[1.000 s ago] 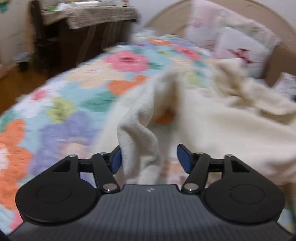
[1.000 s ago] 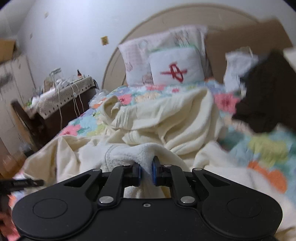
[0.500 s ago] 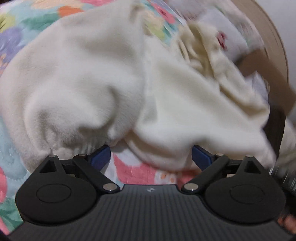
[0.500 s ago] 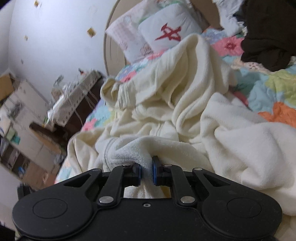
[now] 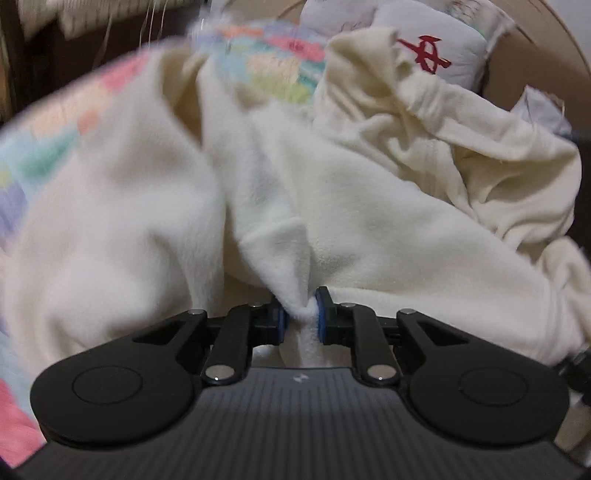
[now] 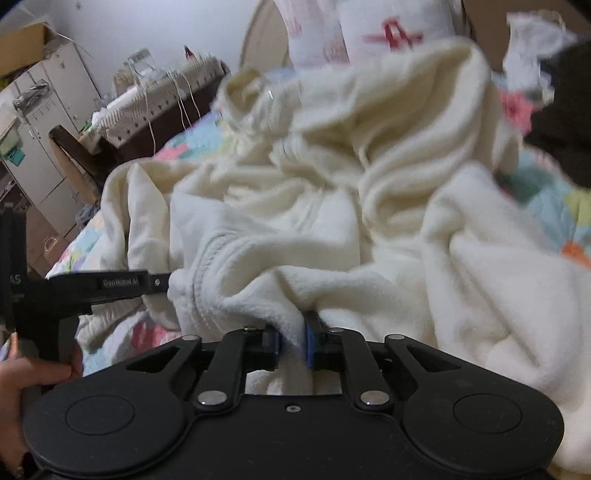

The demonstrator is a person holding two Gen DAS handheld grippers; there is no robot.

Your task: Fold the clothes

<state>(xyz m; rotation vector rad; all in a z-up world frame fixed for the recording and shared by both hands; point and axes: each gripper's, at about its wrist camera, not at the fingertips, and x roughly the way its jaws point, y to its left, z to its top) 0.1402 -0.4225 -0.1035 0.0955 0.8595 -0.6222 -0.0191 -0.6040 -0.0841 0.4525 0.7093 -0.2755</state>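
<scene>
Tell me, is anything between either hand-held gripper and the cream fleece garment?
Nothing visible: the left hand-held gripper and the right hand-held gripper each already pinch a fold of the cream fleece garment.

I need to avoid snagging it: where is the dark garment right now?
In the right wrist view, the dark garment lies at the far right edge on the floral quilt, just beyond the cream fleece garment and right of the pillows.
</scene>
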